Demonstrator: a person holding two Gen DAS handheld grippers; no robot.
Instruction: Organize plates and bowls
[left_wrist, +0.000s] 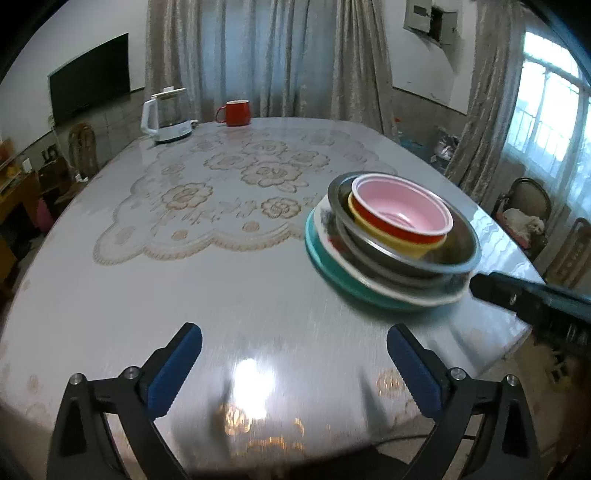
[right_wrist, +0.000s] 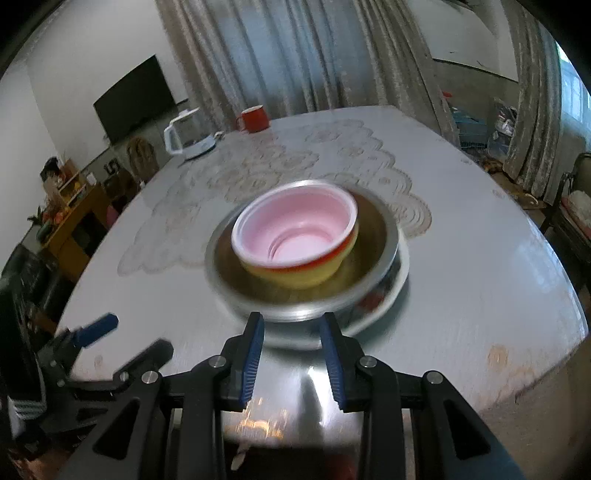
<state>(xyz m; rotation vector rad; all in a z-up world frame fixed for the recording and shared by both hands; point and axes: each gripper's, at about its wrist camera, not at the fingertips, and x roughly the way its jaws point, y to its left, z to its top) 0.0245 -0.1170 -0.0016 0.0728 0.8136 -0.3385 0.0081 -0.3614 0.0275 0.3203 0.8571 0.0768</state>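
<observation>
The right hand-held gripper (right_wrist: 291, 332) reaches over the shiny tabletop (right_wrist: 480, 295) with its blue-padded jaws partly apart and nothing between them, the tips just short of a stack of dishes. In the stack, a pink-lined bowl (right_wrist: 295, 229) sits in a yellow bowl (right_wrist: 306, 277), inside a metal bowl (right_wrist: 376, 236) on a white plate (right_wrist: 384, 302); blur hides what may lie lower. The left hand-held gripper (right_wrist: 129, 338) shows at lower left. A red mug (right_wrist: 255, 119) and white kettle (right_wrist: 184, 136) stand at the far edge.

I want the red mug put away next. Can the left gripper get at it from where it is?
Probably yes. The left gripper is open and empty, and bare table lies between it and the red mug at the far edge. The kettle stands apart from it.
</observation>
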